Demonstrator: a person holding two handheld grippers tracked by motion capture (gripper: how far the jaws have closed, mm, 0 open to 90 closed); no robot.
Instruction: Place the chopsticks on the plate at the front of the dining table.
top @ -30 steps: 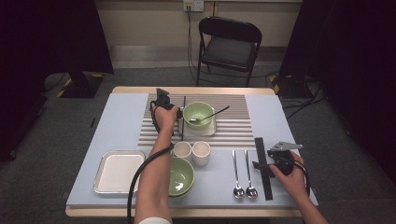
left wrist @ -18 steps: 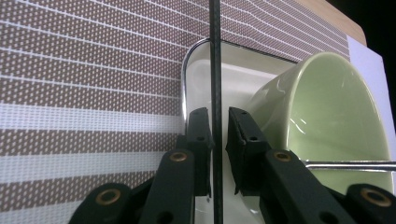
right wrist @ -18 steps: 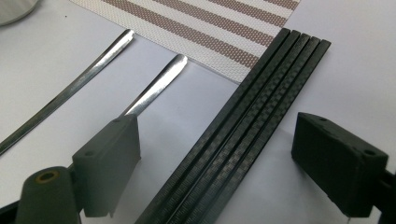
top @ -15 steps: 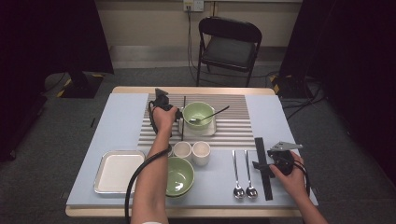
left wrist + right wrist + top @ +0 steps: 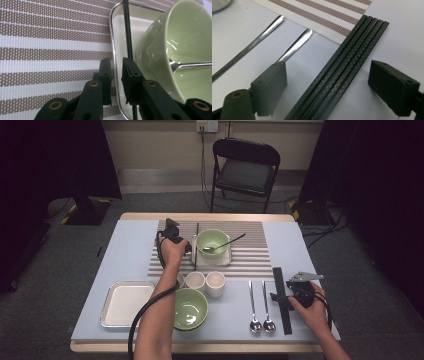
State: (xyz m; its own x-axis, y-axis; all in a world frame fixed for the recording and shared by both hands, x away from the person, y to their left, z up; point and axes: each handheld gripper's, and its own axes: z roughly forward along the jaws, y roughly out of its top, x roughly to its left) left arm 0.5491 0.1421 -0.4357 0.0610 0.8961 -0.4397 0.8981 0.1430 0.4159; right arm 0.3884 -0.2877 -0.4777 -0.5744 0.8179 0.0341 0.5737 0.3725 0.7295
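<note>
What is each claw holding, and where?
Nothing. The left claw, just opening, has only the tray rim between its jaws; the right claw stands open astride the chopstick bundle.

glossy glazed green bowl (image 5: 185, 40), woven striped cloth mat (image 5: 50, 45), shiny metal spoons (image 5: 294, 45), matt black weave-patterned sticks (image 5: 347, 60).

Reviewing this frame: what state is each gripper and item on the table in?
left gripper: open, jaws have just been opening, nothing pinched, over the small tray rim.
right gripper: open, astride the black sticks, pads off them.
single black stick: lying flat along the small tray.
far green bowl: upright on the small tray, spoon inside.
near green bowl: upright, empty.
</note>
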